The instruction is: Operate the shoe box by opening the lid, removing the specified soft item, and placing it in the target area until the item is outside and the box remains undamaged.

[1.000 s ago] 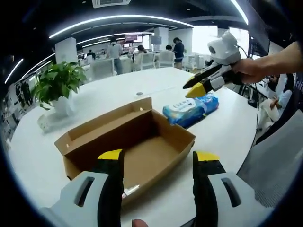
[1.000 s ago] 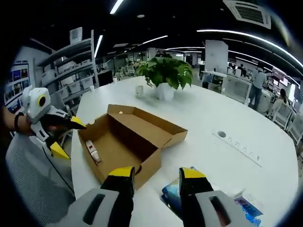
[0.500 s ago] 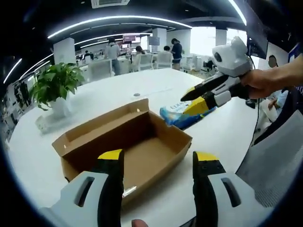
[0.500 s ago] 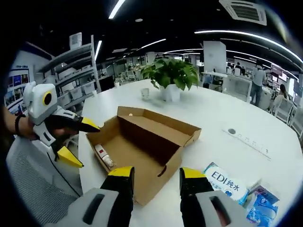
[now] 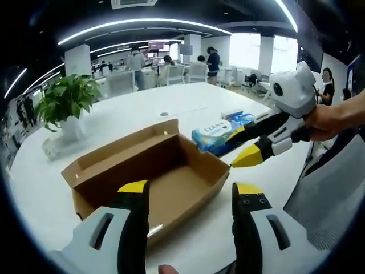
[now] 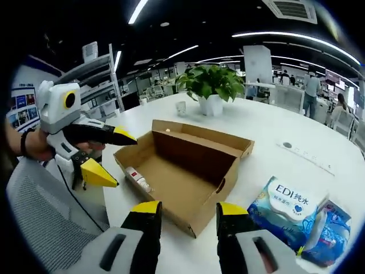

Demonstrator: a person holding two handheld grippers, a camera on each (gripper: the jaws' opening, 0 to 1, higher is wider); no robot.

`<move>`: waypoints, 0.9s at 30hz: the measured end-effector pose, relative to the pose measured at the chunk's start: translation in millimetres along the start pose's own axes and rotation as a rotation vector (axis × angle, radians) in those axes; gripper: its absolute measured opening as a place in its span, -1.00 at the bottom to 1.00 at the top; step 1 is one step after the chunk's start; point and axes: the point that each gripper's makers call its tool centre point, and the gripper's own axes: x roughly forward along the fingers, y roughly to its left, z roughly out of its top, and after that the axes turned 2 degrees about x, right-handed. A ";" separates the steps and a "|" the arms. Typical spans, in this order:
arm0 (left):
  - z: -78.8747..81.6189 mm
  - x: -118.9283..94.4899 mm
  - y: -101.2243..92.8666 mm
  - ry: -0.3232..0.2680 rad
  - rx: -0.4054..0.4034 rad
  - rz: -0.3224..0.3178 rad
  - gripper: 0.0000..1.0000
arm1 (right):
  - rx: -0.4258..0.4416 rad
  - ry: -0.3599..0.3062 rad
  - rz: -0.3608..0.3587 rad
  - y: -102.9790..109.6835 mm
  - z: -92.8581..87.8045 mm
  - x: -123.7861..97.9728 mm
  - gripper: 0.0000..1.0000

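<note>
Shoe box [image 5: 149,174] [image 6: 185,165] sits open on the white table [image 5: 171,108] [image 6: 268,128], its lid folded back at the far side; a small white tube [image 6: 137,177] lies inside by one wall. A blue tissue pack [image 5: 219,131] [image 6: 285,208] lies just beside the box. The right gripper [image 5: 248,149] hovers near the pack, jaws parted, holding nothing. The left gripper [image 6: 111,154] hangs by the box's end, jaws spread and empty. A potted plant [image 5: 67,105] [image 6: 212,88] stands beyond.
</note>
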 end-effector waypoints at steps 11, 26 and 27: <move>13.3 -10.7 10.0 -0.032 -0.028 0.015 0.15 | 0.008 -0.003 -0.043 4.2 -15.5 -8.8 -0.31; -15.5 -40.1 87.6 0.057 0.116 0.069 0.15 | 0.028 -0.040 -0.076 25.1 -27.9 -18.7 -0.29; -17.8 -41.4 91.2 0.070 0.139 0.062 0.15 | 0.028 -0.042 -0.084 25.9 -28.6 -20.7 -0.29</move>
